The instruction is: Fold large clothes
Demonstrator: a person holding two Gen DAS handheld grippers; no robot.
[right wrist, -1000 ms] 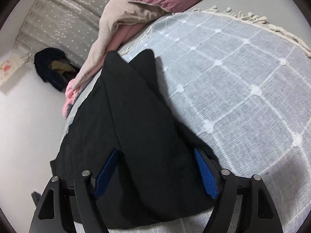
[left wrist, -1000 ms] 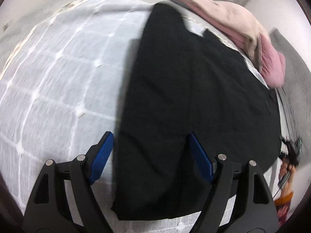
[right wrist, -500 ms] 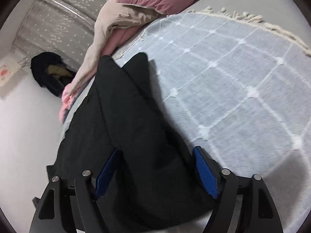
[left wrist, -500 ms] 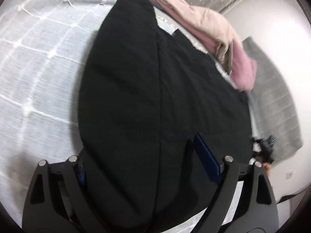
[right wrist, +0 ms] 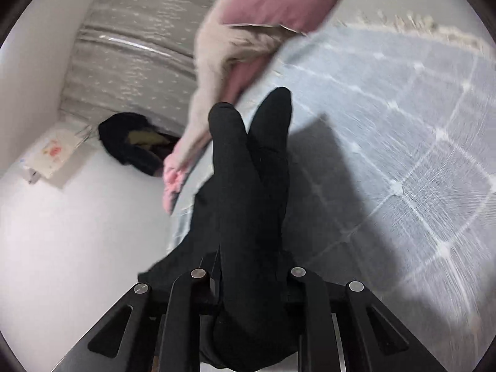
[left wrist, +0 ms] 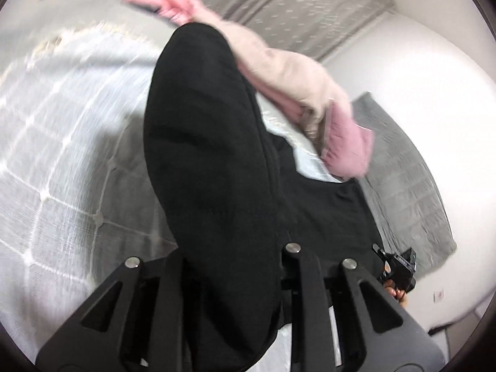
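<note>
1. Both tongs, which stood wide over the flat black garment (left wrist: pixel 214 161) a second ago, now have its near edge bunched between them, and the cloth has come up off the bed (left wrist: pixel 62 142).
2. Left tongs (left wrist: pixel 235 266): jaws closing, clamped on a thick gather of black cloth that fills the gap between them. The pads themselves are hidden by the fabric.
3. Right tongs (right wrist: pixel 248 282): jaws closing too, pinched on another gather of the same garment (right wrist: pixel 248 186), which rises from them in two soft humps.
4. Where it is: the near end hangs from the two tongs above the pale checked bedspread (right wrist: pixel 403 155); the far end lies on the bed, just beside a pink and beige blanket (left wrist: pixel 294 71) heaped along the far side.
5. How it will likely handle: soft, limp and fairly thick. It sags and folds under its own weight, so it seems heavy enough to drag and to slump between the two grips, but not fragile. The knit looks matt, so slipping seems unlikely with a full gather held.
6. Where to hold: I judge the two near corners or hem ends best, well apart, so the edge stays taut and the fold lands straight. A grip near the middle would let the sides droop.
7. Risk: the trailing end could catch the blanket.
</note>
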